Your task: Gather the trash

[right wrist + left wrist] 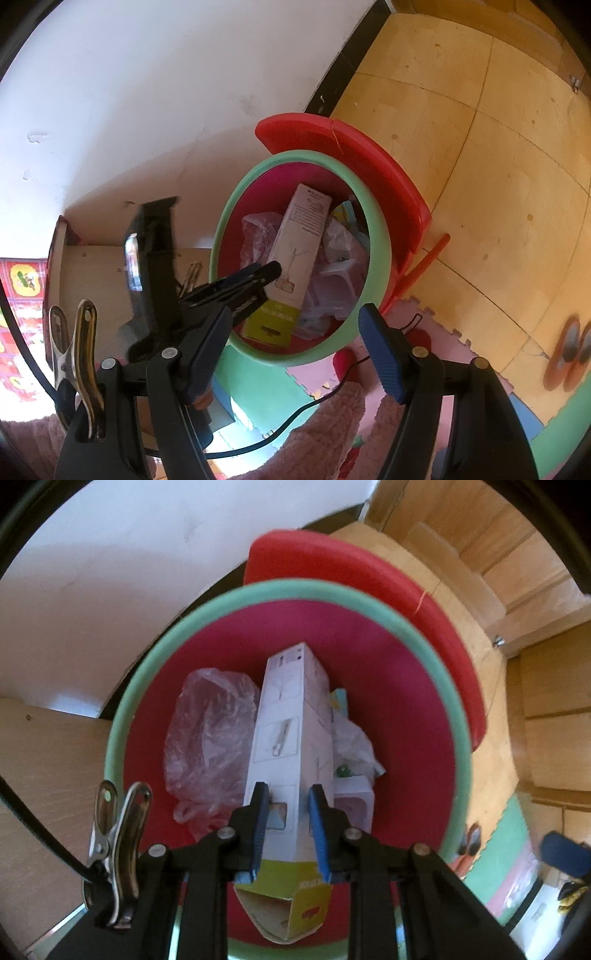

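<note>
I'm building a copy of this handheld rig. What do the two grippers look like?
Both grippers, left and right, have black plastic linkage arms with silver rivets and blue ribbed finger pads. A metal spring clamp holding a black cable sits at each one's left side.

Sunlit corner by a white wall

The white wall (pixel 147 92) meets a wooden floor (pixel 498 184) along a dark skirting board (pixel 343 55). Against the wall stands a red plastic chair (pixel 369 166); nearer than the chair, interlocking foam mats (pixel 295 376) in pink and green cover the floor.
</note>
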{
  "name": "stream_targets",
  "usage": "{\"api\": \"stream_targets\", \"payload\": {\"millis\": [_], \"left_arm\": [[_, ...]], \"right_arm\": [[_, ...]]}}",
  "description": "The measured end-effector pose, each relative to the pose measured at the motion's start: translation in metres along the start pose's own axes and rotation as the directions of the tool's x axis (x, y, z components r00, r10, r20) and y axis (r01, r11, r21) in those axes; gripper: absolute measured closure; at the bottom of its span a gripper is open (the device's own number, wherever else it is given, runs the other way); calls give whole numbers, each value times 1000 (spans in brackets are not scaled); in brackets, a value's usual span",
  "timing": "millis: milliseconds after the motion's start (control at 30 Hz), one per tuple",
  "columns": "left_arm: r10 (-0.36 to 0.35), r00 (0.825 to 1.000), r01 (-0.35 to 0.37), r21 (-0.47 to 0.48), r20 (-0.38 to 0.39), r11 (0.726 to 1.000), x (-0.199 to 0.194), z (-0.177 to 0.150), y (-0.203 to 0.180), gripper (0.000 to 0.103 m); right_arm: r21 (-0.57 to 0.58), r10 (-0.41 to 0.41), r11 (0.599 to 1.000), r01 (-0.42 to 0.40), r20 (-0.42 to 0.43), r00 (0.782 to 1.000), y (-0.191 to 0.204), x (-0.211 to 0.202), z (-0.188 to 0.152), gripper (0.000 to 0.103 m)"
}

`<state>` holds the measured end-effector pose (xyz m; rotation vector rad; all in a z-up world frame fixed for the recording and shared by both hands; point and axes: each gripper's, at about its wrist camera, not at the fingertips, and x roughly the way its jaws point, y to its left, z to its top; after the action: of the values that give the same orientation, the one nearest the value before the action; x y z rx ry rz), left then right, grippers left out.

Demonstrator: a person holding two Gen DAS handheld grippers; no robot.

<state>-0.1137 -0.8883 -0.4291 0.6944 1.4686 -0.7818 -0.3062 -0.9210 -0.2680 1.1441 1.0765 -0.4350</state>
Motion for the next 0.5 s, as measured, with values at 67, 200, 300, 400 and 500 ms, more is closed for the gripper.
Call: {"api": "stream_targets", "payload": {"millis": [67,200,300,400,500], "left_arm": [[5,1000,-5,0,2,1000,3,1,0,79],[6,1000,-6,-5,1,1000,6,3,2,77],[12,1000,-12,-8,5,1000,10,4,3,74],[13,1000,-13,-3,5,1000,14,6,4,70],[14,1000,-14,-15,8,1000,8,5,7,70]], "right_arm": [[-7,-3,1000,3,0,1000,1,-1,1,30],[-14,-6,1000,6,-3,1000,1,-1,-1,30],[-23,-3,1000,3,-8,1000,3,-2,-1,30],[-46,0,999,-1,-10,1000,5,-2,-2,30],[-73,-7,997,6,-10,1000,8,-1,-4,30]]}}
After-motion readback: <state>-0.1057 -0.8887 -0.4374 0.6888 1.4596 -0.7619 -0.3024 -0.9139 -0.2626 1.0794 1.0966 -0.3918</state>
